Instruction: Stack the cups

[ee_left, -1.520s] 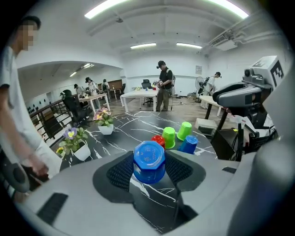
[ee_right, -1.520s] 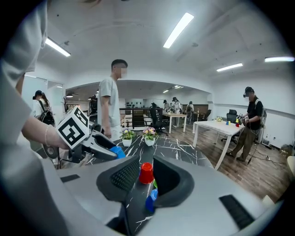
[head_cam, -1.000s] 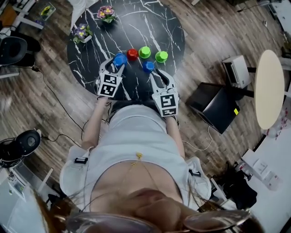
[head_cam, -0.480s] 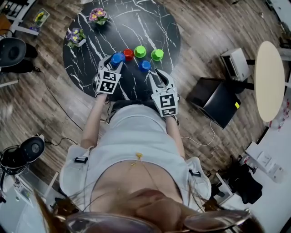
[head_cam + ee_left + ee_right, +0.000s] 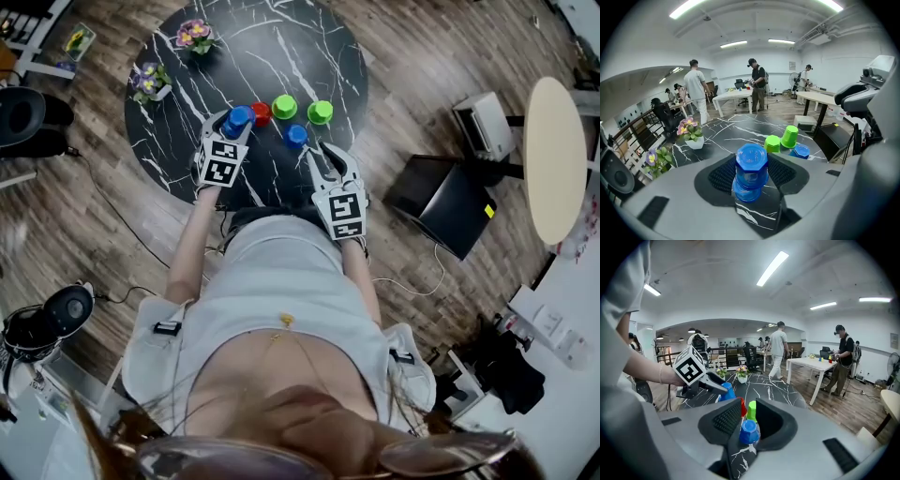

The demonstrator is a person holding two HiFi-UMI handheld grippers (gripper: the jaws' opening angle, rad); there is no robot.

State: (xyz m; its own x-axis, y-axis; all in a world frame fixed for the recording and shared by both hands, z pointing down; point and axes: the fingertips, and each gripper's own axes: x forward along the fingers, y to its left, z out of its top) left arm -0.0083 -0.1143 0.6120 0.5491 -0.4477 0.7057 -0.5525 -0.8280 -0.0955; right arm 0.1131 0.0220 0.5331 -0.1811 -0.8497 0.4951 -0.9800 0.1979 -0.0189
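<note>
On the black marble table (image 5: pixel 281 47) several upturned cups stand in a loose row: red (image 5: pixel 261 113), two green (image 5: pixel 284 106) (image 5: pixel 320 112) and blue (image 5: pixel 296 136). My left gripper (image 5: pixel 236 122) (image 5: pixel 751 164) is shut on a blue cup (image 5: pixel 751 159), tilted. A second blue cup (image 5: pixel 746 191) shows right under it; I cannot tell if they are nested. In the left gripper view the red cup is hidden. My right gripper (image 5: pixel 317 148) (image 5: pixel 746 416) is open, jaws narrowly parted, just short of the lone blue cup (image 5: pixel 749 431), which it does not touch.
Two small flower pots (image 5: pixel 195 36) (image 5: pixel 147 80) stand at the table's far left. On the floor to the right are a black box (image 5: pixel 441 211) and a round beige table (image 5: pixel 553 164). Several people stand in the room beyond.
My left gripper and its blue cup have edged slightly toward the red cup. The right gripper stays beside the lone blue cup. The head view has shifted a little.
</note>
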